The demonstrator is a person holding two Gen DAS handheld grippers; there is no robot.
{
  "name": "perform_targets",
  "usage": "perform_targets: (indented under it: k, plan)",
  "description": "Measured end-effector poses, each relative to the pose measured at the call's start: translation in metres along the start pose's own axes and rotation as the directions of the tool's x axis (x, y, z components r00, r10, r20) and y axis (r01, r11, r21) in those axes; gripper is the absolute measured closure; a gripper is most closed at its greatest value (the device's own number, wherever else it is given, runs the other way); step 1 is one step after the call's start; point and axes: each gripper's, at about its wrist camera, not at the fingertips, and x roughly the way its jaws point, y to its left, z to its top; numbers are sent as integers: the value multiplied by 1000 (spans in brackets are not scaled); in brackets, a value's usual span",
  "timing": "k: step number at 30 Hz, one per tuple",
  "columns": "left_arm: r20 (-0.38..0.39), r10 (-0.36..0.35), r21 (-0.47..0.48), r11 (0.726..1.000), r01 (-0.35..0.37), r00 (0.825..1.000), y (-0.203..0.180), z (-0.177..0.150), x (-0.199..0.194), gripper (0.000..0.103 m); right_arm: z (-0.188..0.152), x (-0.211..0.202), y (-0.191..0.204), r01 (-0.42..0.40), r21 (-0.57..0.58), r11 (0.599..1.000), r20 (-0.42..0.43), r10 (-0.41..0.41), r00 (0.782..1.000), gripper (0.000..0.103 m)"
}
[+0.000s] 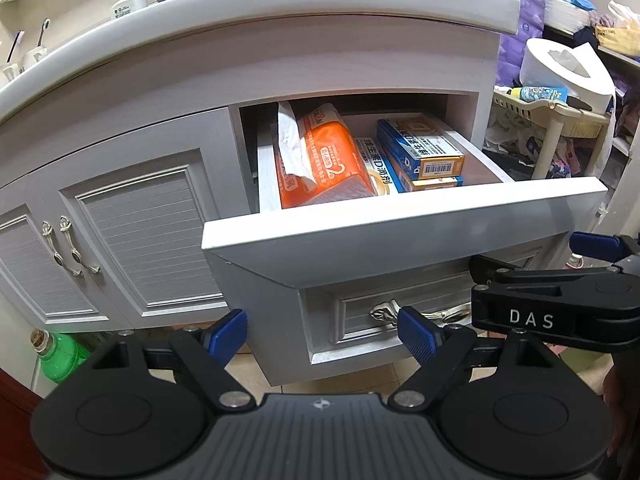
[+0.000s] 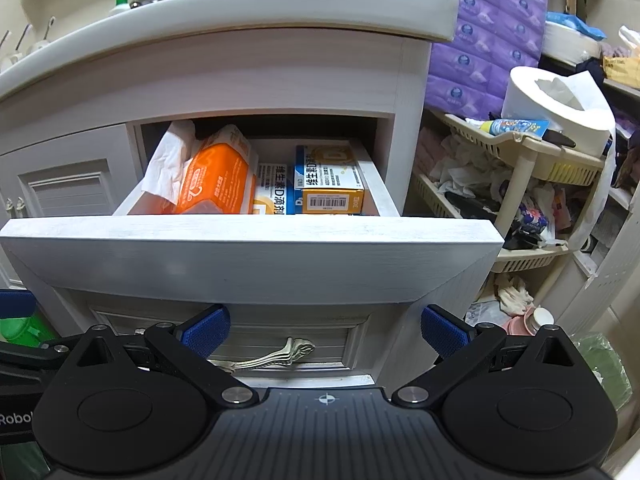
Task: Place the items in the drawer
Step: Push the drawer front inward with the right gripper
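Observation:
The white upper drawer (image 1: 400, 236) (image 2: 248, 248) of the vanity stands pulled out. Inside lie an orange tissue pack (image 1: 332, 160) (image 2: 216, 176) with a white tissue sticking out, and blue-and-yellow vitamin boxes (image 1: 424, 148) (image 2: 328, 184) stacked beside it on the right. My left gripper (image 1: 322, 336) is open and empty, below the drawer front at the left of the lower drawer. My right gripper (image 2: 326, 330) is open and empty too, under the drawer front, facing the lower drawer's metal handle (image 2: 276, 356). The right gripper's body (image 1: 560, 304) shows at the right of the left wrist view.
A closed lower drawer (image 1: 400, 320) sits under the open one. Cabinet doors (image 1: 132, 232) lie to the left, a green bottle (image 1: 60, 356) on the floor. A beige rack (image 2: 528, 168) with clutter and a large paper roll (image 2: 560, 100) stands right. Purple tissue packs (image 2: 488, 32) are stacked behind.

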Motion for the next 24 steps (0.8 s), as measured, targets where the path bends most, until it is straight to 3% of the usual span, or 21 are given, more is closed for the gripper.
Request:
perform_targets:
  k: [24]
  plan:
    - [-10, -11, -39, 999, 11, 1000, 1, 2, 5, 5, 4, 6, -2, -10, -4, 1000, -5, 10, 1000, 0]
